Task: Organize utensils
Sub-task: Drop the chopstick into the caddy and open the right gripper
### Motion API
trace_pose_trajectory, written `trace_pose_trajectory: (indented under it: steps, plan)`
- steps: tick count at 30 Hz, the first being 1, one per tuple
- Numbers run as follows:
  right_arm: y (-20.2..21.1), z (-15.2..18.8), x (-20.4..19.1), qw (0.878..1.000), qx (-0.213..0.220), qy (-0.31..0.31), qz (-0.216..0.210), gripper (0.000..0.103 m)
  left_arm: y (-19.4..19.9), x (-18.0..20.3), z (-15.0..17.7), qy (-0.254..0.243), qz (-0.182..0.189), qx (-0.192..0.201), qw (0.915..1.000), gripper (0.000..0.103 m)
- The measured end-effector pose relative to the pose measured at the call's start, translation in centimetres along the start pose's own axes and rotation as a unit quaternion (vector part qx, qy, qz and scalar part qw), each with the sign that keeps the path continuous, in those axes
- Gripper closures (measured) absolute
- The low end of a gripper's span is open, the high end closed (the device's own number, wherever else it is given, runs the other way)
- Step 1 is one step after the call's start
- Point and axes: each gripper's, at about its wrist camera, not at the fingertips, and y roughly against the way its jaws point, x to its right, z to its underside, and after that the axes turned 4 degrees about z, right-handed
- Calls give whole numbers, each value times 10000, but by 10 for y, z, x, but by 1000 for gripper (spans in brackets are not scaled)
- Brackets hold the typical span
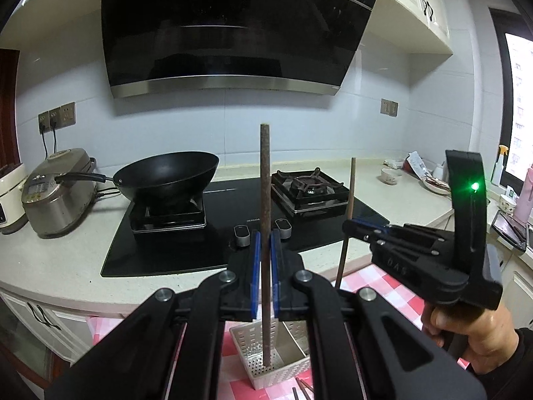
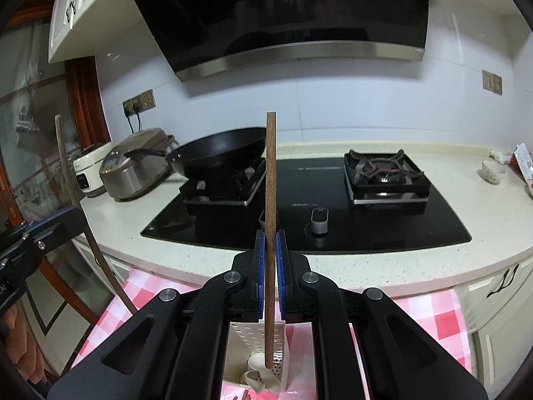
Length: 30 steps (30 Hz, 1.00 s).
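My left gripper (image 1: 265,237) is shut on a brown chopstick (image 1: 265,173) that stands upright. Its lower end hangs over a white perforated utensil basket (image 1: 240,340) on a pink checked cloth (image 1: 383,286). To the right, a hand holds my right gripper (image 1: 349,226), shut on a second chopstick (image 1: 350,193). In the right wrist view my right gripper (image 2: 270,238) clamps that chopstick (image 2: 270,173) upright above the basket (image 2: 241,333), which holds white spoons (image 2: 258,365). At the left edge is the left gripper (image 2: 53,225) with its chopstick (image 2: 65,166). Whether either tip touches the basket is unclear.
Loose chopsticks (image 1: 301,387) lie on the cloth beside the basket. Beyond the counter edge sits a black gas hob (image 1: 233,200) with a wok (image 1: 166,176) on the left burner. A rice cooker (image 1: 56,193) stands at the left, bowls (image 1: 390,176) at the right.
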Motion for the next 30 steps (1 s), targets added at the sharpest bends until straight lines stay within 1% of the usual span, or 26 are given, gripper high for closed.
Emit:
trace_pose_trajectory:
  steps: [5, 10, 20, 26, 30]
  plan:
    - [-15, 9, -2, 9999, -127, 46, 37, 94, -11, -2, 5, 17, 20, -4, 10000, 97]
    - [-26, 19, -2, 9997, -235, 74, 70, 94, -32, -7, 17, 121, -2, -71, 9999, 97]
    - [-46, 45, 0, 9981, -608, 98, 91, 94, -74, -18, 54, 301, -88, -589, 9978, 97]
    - [-54, 57, 0, 9969, -783, 102, 70, 94, -98, -29, 82, 513, -132, -1036, 9932, 97]
    - [-59, 63, 1, 9959, -892, 115, 40, 94, -107, -33, 96, 582, -184, -1264, 9901, 97]
